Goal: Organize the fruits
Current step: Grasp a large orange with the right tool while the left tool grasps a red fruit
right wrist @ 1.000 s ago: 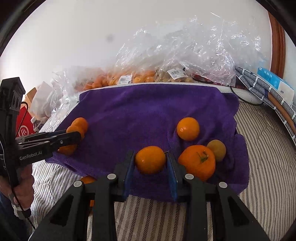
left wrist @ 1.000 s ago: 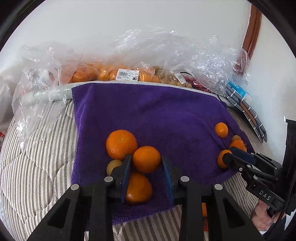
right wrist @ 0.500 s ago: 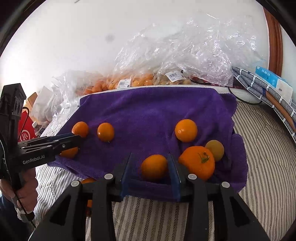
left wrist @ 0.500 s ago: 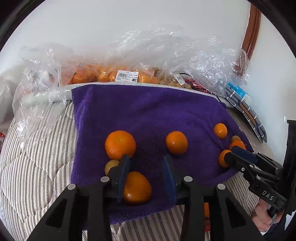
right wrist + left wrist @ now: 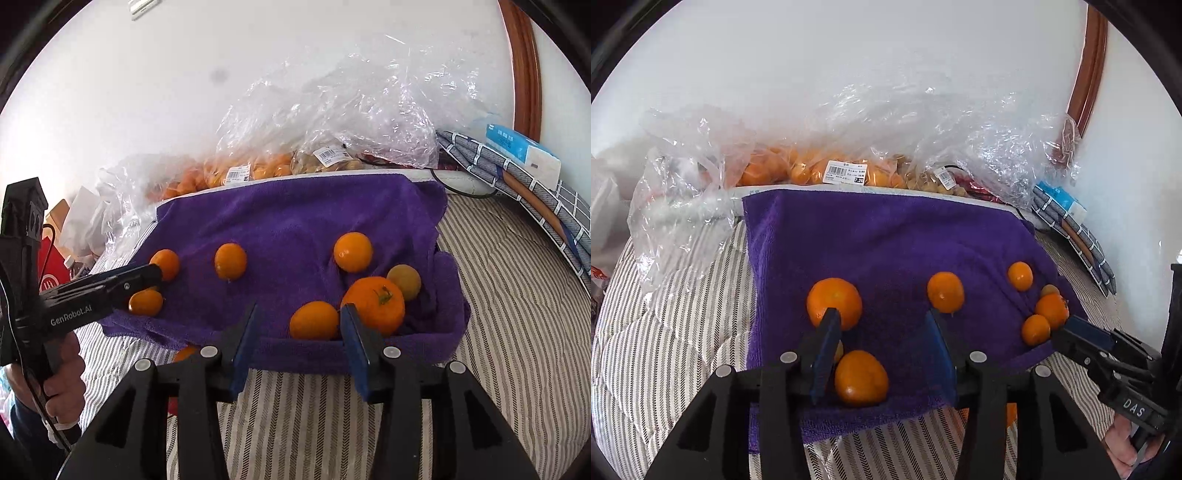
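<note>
So it's a bed with a striped quilt (image 5: 498, 332) against a white wall, a purple towel (image 5: 886, 236) spread over it, and crinkly plastic bags (image 5: 849, 147) of more fruit piled at the far edge; the loose fruit sits in two rough bunches on the towel's near half. Left bunch: a big orange (image 5: 834, 303) and a smaller one (image 5: 860, 376) right in front of the left gripper (image 5: 882, 350); right bunch: a stemmed orange (image 5: 375, 304), a yellowish fruit (image 5: 404, 282) and a small one (image 5: 314, 320) by the right gripper (image 5: 297, 343). Both sets of jaws have just been opening and stand spread, pinching nothing; one mandarin (image 5: 945, 291) lies loose in the middle. I'd say sorting's maybe halfway; that stray, another small orange (image 5: 352, 252) and the bagged fruit look left to do.
</note>
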Demonstrator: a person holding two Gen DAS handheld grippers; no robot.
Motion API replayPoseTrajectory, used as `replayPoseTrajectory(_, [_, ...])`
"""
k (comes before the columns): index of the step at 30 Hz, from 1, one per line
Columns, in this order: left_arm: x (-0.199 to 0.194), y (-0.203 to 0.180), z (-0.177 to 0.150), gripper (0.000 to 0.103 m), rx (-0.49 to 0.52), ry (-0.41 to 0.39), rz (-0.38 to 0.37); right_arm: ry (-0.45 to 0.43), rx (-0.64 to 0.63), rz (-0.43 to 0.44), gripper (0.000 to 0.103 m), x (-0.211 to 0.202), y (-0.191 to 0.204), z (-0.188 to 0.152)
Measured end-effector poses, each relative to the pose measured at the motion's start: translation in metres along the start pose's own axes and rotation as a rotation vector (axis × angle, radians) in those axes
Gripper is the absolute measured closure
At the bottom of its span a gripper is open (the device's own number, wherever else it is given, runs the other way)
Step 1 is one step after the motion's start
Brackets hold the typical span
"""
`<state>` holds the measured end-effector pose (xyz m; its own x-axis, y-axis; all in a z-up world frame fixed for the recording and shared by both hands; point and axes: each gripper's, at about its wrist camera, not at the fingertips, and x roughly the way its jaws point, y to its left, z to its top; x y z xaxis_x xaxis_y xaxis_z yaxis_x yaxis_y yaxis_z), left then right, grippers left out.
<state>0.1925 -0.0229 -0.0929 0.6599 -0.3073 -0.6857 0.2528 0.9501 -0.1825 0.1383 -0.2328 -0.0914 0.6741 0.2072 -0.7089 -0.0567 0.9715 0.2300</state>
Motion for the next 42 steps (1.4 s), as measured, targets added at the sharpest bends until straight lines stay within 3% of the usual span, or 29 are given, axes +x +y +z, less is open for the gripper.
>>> replayPoseTrajectory(6, [-0.021,0.008,0.003,0.058,-0.018,-0.013,0.069,0.035,-0.028,0.022,0.058,-0.01,0.022,-0.018])
replayPoseTrajectory(17, [-0.053,0.035,-0.032,0.056,-0.042,0.01,0.13,0.09,-0.079,0.085,0.058,-0.003,0.061,-0.035])
replayPoseTrajectory(23, [-0.055,0.055,-0.05,0.056,-0.033,0.017,0.204,0.125,-0.079,0.096,0.058,0.012,0.074,-0.034])
replayPoseTrajectory(28, [-0.057,0.074,-0.056,0.056,-0.072,0.032,0.201,0.119,-0.083,0.063,0.058,0.022,0.078,-0.03])
replayPoseTrajectory(36, [-0.057,0.072,-0.062,0.056,-0.048,0.035,0.199,0.153,-0.085,0.051,0.061,0.038,0.076,-0.028])
replayPoseTrajectory(42, [-0.052,0.06,-0.065,0.056,-0.043,0.055,0.124,0.073,-0.093,0.074,0.062,-0.001,0.072,-0.022])
